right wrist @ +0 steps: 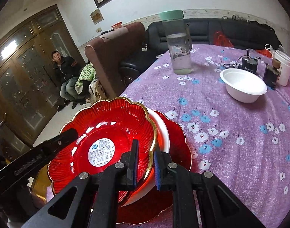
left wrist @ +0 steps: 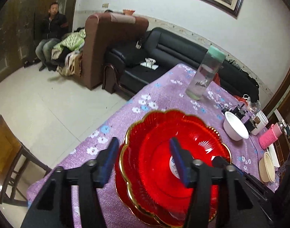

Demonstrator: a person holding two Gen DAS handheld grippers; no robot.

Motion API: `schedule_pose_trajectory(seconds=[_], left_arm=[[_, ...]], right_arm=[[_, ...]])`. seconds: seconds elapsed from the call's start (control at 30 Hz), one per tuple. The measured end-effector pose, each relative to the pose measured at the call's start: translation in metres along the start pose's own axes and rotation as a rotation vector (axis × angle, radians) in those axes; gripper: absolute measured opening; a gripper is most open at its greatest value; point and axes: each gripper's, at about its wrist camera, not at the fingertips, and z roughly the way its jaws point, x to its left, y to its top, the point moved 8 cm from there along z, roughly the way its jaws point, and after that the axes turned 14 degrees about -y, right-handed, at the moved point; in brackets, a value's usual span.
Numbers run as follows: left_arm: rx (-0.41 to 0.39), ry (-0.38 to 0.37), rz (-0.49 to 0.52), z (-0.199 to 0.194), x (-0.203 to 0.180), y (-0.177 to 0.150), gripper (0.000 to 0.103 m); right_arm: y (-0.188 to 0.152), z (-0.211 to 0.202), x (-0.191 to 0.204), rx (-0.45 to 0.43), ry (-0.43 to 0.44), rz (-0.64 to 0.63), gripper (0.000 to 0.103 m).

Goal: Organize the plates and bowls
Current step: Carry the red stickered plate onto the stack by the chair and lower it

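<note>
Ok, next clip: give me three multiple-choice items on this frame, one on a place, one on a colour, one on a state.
1. Where does the green-lidded bottle stand?
A. on the flowered tablecloth
B. on the sofa
C. on the floor

2. What colour is the dish between the top red plate and the lower red plate?
A. yellow
B. white
C. blue

3. How are the right tongs?
A. wide open over the white bowl
B. gripping the bottle
C. closed on the top red plate's rim

Key:
1 A, its base rests on the cloth.
2 B, a white edge shows under the top plate.
3 C, the gold rim sits between nearly shut fingers.
</note>
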Motion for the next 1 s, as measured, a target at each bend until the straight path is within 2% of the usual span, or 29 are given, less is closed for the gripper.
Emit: schedule_pose_trajectory(seconds=[0.07,0.23,0.37,0.47,0.73,0.83,0.9,0.97,1.0], left_arm=[[-0.026,0.000,0.012,-0.009,-0.005,0.003,0.068],[-0.063,-0.004,0.022,-0.032,-0.013,0.002,0.069],[-0.045,-0.060,0.002,-0.049,-0.026,-0.010,0.070],[-0.051,-0.087,0.021,-0.059,-0.044,-0.020,0.075],[-0.039,-0.105,0.064,-0.063,-0.076,-0.043,0.075],[-0.050,-0.101,0.038,-0.066,-0.072,-0.043,0.075],[-0.057,-0.091,0.010,-0.068,-0.063,-0.042,0.075],[-0.062,-0.074,-0.022,-0.068,-0.053,-0.042,0.075],[-0.059,-0.067,-0.039,-0.067,-0.047,-0.042,0.075]], right_arm=[[0.002,-0.004,-0.001,-0.016,-0.004,0.008,0.022],[0.002,-0.019,-0.009,-0.045,-0.010,0.033,0.040],[0.000,-0.042,-0.028,-0.114,-0.030,0.083,0.044],[-0.004,-0.057,-0.042,-0.148,-0.021,0.127,0.050],[-0.023,-0.064,-0.057,-0.132,-0.010,0.140,0.051],[-0.020,-0.067,-0.057,-0.143,-0.027,0.111,0.051],[-0.017,-0.066,-0.056,-0.151,-0.071,0.067,0.050],[-0.017,-0.059,-0.052,-0.135,-0.082,0.043,0.043],[-0.017,-0.055,-0.051,-0.125,-0.080,0.040,0.043]])
